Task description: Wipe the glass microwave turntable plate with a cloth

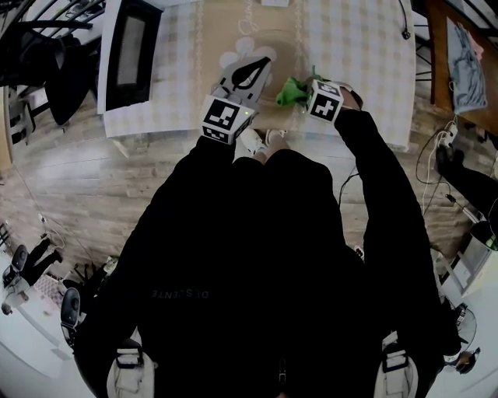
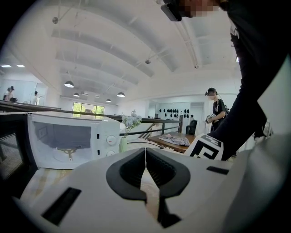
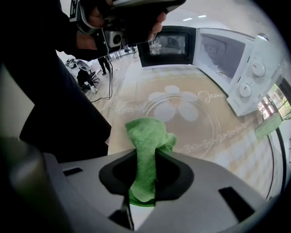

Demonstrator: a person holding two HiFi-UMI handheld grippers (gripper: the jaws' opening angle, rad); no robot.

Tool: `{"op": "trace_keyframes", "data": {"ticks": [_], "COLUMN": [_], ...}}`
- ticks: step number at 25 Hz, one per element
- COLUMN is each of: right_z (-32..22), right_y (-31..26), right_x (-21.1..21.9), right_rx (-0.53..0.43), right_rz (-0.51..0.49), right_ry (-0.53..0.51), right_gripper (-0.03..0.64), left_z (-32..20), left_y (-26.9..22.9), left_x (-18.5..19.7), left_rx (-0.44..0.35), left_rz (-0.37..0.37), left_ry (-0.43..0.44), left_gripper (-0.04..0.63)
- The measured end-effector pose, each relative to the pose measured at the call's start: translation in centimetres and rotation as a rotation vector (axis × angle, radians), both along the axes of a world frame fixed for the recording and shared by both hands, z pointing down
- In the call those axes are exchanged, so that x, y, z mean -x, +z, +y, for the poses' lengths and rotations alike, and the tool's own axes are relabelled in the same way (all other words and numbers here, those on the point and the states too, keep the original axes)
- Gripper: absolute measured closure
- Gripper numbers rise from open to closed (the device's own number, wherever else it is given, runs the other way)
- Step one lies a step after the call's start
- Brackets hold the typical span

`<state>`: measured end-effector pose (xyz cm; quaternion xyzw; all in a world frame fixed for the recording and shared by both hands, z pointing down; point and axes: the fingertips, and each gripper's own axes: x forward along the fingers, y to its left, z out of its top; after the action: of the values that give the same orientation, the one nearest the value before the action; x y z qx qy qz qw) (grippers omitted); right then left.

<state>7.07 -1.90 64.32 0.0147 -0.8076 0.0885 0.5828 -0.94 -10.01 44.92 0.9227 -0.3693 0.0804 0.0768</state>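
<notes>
In the head view, the left gripper (image 1: pixel 250 71) and the right gripper (image 1: pixel 305 96) are held over the table (image 1: pixel 366 54). In the left gripper view, the jaws are pressed together, with nothing between them. In the right gripper view, the green cloth (image 3: pixel 145 150) is clamped by the jaws. The glass plate (image 3: pixel 200 123) is laid flat on the table just beyond it, near the microwave (image 3: pixel 236 63).

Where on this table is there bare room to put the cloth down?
The checked tablecloth right of the runner is bare. The runner's middle holds the glass plate, and the microwave fills the left end.
</notes>
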Motion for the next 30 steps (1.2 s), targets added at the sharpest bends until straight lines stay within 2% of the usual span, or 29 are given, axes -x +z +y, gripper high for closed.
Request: {"op": "trace_keyframes", "data": {"ticks": [5, 10, 14, 24, 30], "right_z": [-1.4, -2.9, -3.7, -4.5, -4.9], "right_y": [-3.7, -8.4, -12.2, -20.8, -26.4], "right_x": [0.9, 2.0, 2.4, 2.9, 2.8], "right_rx": [-0.072, -0.159, -0.221, -0.322, -0.378], "right_rz": [-0.108, -0.298, -0.421, -0.648, -0.786], "right_ry": [0.100, 0.243, 0.320, 0.423, 0.482], "right_gripper": [0.522, 0.522, 0.523, 0.523, 0.523], "left_z": [-0.2, 0.0, 0.3, 0.6, 0.8], "left_y": [-1.2, -3.0, -4.4, -7.8, -11.2], "left_x": [1.4, 2.1, 2.3, 2.7, 2.8], "left_rx": [-0.015, -0.037, -0.057, -0.083, -0.117], "left_rz": [0.004, 0.007, 0.016, 0.035, 0.076], "left_ry": [-0.017, -0.016, -0.012, -0.002, 0.012], "left_gripper": [0.574, 0.574, 0.574, 0.574, 0.574]}}
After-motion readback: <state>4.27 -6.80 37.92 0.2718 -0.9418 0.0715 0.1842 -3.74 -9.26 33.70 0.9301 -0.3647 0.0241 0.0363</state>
